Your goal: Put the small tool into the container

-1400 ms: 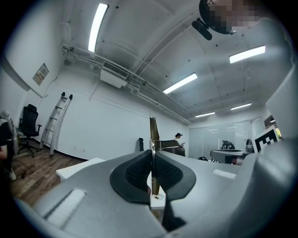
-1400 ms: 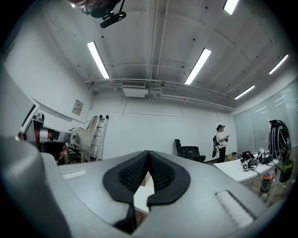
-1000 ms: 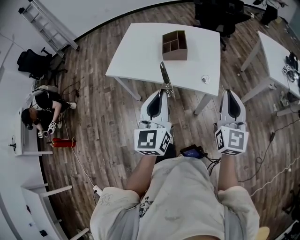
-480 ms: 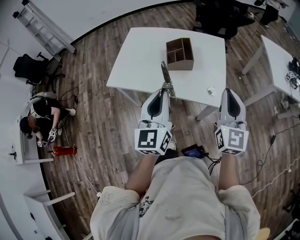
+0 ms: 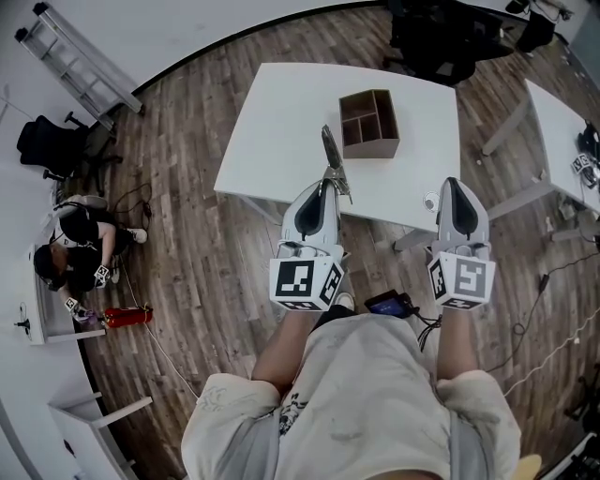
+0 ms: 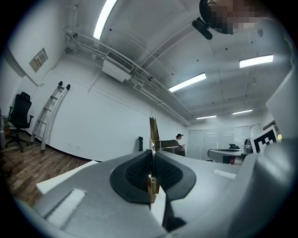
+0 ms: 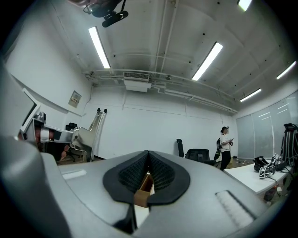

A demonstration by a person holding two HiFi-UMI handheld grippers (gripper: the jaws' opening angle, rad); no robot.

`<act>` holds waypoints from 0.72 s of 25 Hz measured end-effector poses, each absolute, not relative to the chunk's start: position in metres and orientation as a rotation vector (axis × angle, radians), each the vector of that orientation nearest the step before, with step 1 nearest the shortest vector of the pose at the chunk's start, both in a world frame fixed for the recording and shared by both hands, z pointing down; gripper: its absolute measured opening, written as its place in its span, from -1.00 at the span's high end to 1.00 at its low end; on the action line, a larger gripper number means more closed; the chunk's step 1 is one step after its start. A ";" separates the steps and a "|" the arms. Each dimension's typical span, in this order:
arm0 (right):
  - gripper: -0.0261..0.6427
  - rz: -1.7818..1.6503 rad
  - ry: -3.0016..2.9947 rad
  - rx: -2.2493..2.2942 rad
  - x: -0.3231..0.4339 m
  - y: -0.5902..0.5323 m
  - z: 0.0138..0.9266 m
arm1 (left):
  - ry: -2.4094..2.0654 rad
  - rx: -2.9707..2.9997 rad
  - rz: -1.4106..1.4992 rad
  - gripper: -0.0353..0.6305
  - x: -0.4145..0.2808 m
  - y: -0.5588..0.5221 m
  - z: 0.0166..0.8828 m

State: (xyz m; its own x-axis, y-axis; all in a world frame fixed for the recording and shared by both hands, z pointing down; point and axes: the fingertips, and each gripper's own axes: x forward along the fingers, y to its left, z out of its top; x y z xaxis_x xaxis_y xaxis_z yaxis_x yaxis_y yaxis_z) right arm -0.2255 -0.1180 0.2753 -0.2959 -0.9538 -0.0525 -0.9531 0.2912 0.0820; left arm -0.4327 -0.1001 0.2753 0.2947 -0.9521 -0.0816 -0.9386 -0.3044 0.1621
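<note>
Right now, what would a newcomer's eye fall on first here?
The left gripper, shut on a thin metal tool that sticks out over the white table. Just beyond its tip sits the brown divided container; the right gripper is shut by the table's near edge.

1. From my feed, a dark wood-plank floor (image 5: 187, 216) runs up to a plain white wall (image 5: 234, 14).
2. A white worktop (image 5: 281, 122) stands mid-room, with a second white table (image 5: 558, 122) at the right edge.
3. A ladder (image 5: 75, 56) leans against the wall at upper left, with a black office chair (image 5: 52, 150) near it. More black chairs (image 5: 436, 37) sit beyond the worktop.
4. A red cylinder (image 5: 120, 315) lies on the floor beside a crouching person (image 5: 80, 244).
5. Long strip lights (image 7: 207, 60) cross the ceiling above a wall-mounted air unit (image 6: 118, 69).
6. The far right may be a glass partition (image 7: 265, 135); it is too hazy for me to tell.
</note>
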 end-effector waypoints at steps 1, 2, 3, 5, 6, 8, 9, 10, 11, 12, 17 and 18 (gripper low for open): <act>0.91 -0.153 -2.516 1.864 -0.234 -0.133 0.275 | -1.795 2.463 -0.249 0.82 -0.441 -0.115 0.276; 0.91 -0.152 -2.511 1.870 -0.242 -0.146 0.274 | -1.789 2.468 -0.250 0.82 -0.448 -0.129 0.275; 0.91 -0.151 -2.506 1.878 -0.251 -0.157 0.273 | -1.783 2.475 -0.253 0.82 -0.457 -0.141 0.274; 0.91 -0.157 -2.495 1.893 -0.273 -0.176 0.270 | -1.768 2.486 -0.261 0.82 -0.479 -0.163 0.271; 0.91 -0.160 -2.491 1.898 -0.284 -0.186 0.269 | -1.761 2.490 -0.263 0.82 -0.489 -0.174 0.271; 0.91 -0.161 -2.484 1.906 -0.296 -0.207 0.272 | -1.751 2.497 -0.259 0.82 -0.502 -0.198 0.274; 0.91 -0.157 -2.481 1.911 -0.298 -0.218 0.274 | -1.746 2.501 -0.256 0.82 -0.503 -0.211 0.276; 0.91 -0.153 -2.478 1.916 -0.298 -0.230 0.276 | -1.740 2.504 -0.255 0.82 -0.503 -0.225 0.278; 0.91 -0.151 -2.472 1.920 -0.298 -0.241 0.278 | -1.733 2.506 -0.256 0.82 -0.503 -0.239 0.280; 0.91 -0.150 -2.464 1.923 -0.297 -0.252 0.282 | -1.727 2.507 -0.256 0.82 -0.503 -0.253 0.282; 0.91 -0.121 -2.464 1.931 -0.279 -0.318 0.297 | -1.695 2.518 -0.240 0.82 -0.480 -0.319 0.297; 0.91 -0.119 -2.471 1.932 -0.270 -0.332 0.299 | -1.696 2.518 -0.237 0.82 -0.471 -0.333 0.299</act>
